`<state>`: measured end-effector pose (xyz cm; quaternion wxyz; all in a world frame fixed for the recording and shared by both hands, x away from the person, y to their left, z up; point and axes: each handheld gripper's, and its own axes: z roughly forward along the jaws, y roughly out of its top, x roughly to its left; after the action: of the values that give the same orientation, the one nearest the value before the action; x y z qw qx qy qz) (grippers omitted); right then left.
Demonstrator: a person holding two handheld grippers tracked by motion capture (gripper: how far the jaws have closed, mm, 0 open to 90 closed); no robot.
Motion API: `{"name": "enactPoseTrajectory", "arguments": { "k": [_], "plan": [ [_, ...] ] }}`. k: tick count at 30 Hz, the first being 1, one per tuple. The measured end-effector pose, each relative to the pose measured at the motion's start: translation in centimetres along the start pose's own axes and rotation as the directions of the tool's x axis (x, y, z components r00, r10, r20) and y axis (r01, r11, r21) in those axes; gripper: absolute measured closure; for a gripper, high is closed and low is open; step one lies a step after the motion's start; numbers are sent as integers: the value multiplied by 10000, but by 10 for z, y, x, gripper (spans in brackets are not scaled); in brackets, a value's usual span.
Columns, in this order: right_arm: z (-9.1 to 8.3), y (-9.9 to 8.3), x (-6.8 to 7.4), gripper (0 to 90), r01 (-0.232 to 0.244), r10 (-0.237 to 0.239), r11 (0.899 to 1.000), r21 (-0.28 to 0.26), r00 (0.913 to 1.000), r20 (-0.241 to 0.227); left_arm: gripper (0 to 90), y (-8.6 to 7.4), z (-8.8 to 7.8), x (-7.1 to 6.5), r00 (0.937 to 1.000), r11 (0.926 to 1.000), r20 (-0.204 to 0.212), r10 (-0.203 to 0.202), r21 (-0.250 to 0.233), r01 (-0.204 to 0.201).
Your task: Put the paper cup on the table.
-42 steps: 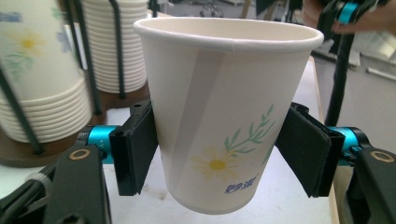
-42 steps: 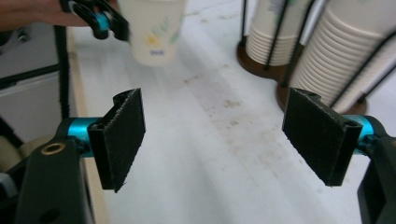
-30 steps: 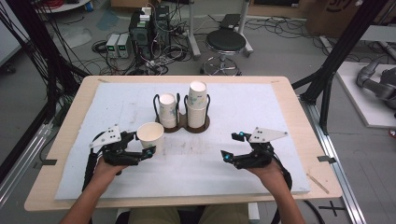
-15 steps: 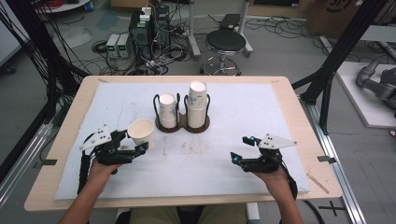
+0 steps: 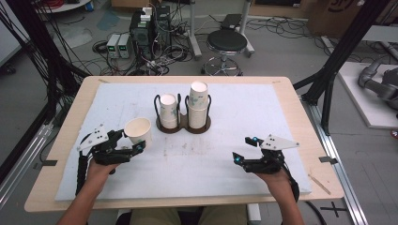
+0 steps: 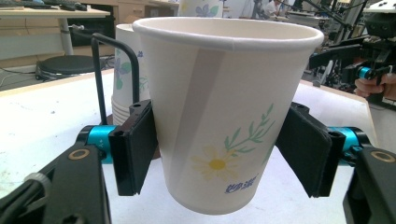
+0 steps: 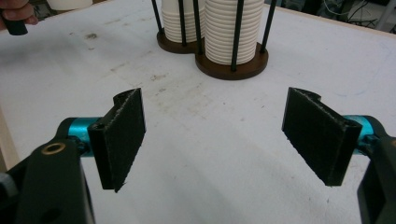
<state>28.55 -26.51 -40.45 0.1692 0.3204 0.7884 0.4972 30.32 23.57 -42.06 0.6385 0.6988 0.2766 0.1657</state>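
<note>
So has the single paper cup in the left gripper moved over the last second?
Yes. The paper cup has drifted left and slightly toward the person, away from the cup holder, carried by the left gripper.

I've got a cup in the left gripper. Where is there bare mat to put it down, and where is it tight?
Widest bare patch: the white mat between the left gripper, shut on the paper cup, and the open right gripper, in front of the cup holder. The mat right of the holder is bare too. It is tight right beside the holder's posts and cup stacks.
</note>
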Motion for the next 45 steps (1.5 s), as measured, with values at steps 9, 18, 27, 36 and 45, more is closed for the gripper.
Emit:
{"name": "enactPoseTrajectory", "arguments": {
  "k": [9, 18, 27, 36, 45],
  "plan": [
    [0, 0, -1, 221, 17, -16, 10000, -71, 10000, 84, 304, -5, 1, 5, 9988, 9999, -479, -31, 105, 36],
    [1, -1, 1, 222, 47, -47, 10000, -31, 10000, 10, 306, -16, 14, 20, 9953, 9968, -963, -53, 789, 130],
    [1, -1, 1, 222, 28, -28, 10000, -39, 10000, -4, 305, -24, 27, 20, 9867, 9702, -1605, 243, 2420, 155],
    [0, -1, 1, 222, 50, -50, 10000, -36, 10000, -28, 310, -25, 27, 18, 9811, 9448, -1909, 322, 3260, 324],
    [-3, -2, 2, 222, 110, -110, 9999, -21, 9999, -70, 309, -27, 20, 15, 9803, 9296, -1964, 212, 3648, 529]
  ]
}}
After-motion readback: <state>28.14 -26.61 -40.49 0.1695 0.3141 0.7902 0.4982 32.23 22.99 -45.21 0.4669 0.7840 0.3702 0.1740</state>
